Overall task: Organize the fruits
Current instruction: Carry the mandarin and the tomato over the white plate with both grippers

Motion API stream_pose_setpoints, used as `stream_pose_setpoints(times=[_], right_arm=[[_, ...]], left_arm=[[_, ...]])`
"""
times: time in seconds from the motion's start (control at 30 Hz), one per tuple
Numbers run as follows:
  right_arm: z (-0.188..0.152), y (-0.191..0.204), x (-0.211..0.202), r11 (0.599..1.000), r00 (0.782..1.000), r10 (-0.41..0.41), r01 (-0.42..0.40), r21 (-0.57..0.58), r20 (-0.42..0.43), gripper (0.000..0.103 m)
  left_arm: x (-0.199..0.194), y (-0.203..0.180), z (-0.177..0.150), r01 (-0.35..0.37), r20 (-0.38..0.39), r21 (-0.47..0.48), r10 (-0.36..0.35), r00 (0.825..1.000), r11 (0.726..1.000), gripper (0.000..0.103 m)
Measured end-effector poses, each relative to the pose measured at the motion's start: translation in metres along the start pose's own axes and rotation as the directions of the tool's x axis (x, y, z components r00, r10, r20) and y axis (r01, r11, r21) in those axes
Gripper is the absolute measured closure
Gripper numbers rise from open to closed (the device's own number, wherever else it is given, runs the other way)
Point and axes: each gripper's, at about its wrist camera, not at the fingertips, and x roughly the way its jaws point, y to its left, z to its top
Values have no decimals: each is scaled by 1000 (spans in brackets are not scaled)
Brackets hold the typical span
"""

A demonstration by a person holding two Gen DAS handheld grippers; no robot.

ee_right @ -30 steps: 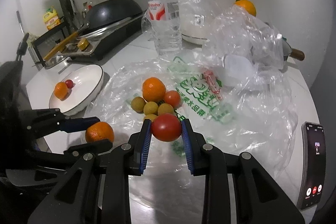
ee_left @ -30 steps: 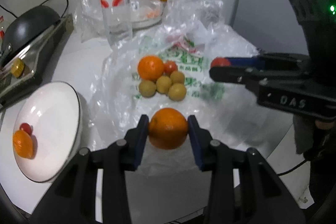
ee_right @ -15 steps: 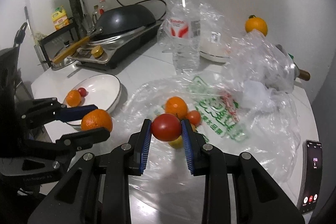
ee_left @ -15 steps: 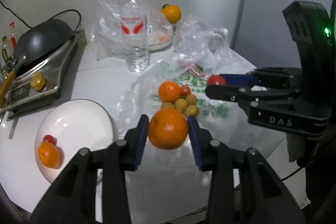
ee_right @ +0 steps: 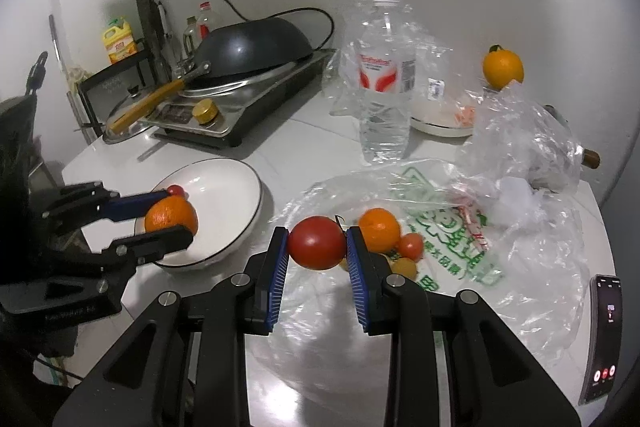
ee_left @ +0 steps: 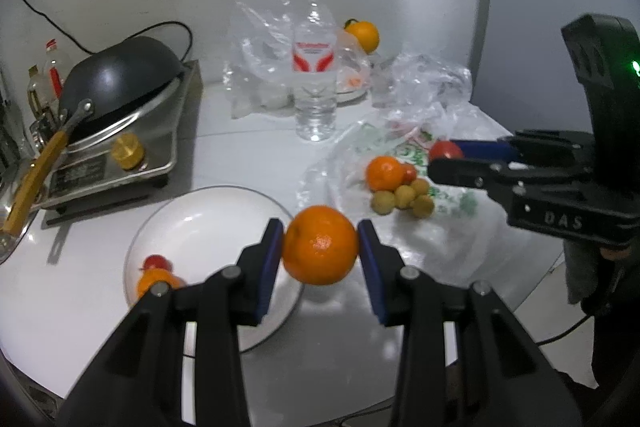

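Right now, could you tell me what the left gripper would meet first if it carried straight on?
Probably the water bottle, though depth is unclear; the left gripper holds an orange beside the plate.

The left gripper (ee_left: 320, 251) is held level, its two blue-padded fingers pressed against the sides of an orange (ee_left: 320, 245) and carrying it above the table. The right gripper (ee_right: 317, 243) is also level and raised, its jaws clamped on a tomato (ee_right: 317, 243). The two grippers are well apart, side by side.
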Motion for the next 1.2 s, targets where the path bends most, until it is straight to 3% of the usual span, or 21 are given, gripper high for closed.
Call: stream_pose_setpoints(times=[0.6, 1.2], right_arm=[[12, 50, 15, 997, 999, 34, -35, -65, -17, 72], [24, 66, 64, 992, 994, 87, -93, -85, -70, 72]], left_arm=[[-18, 54, -16, -61, 19, -53, 62, 998, 997, 64], [32, 96, -9, -90, -26, -71, 88, 996, 993, 64]])
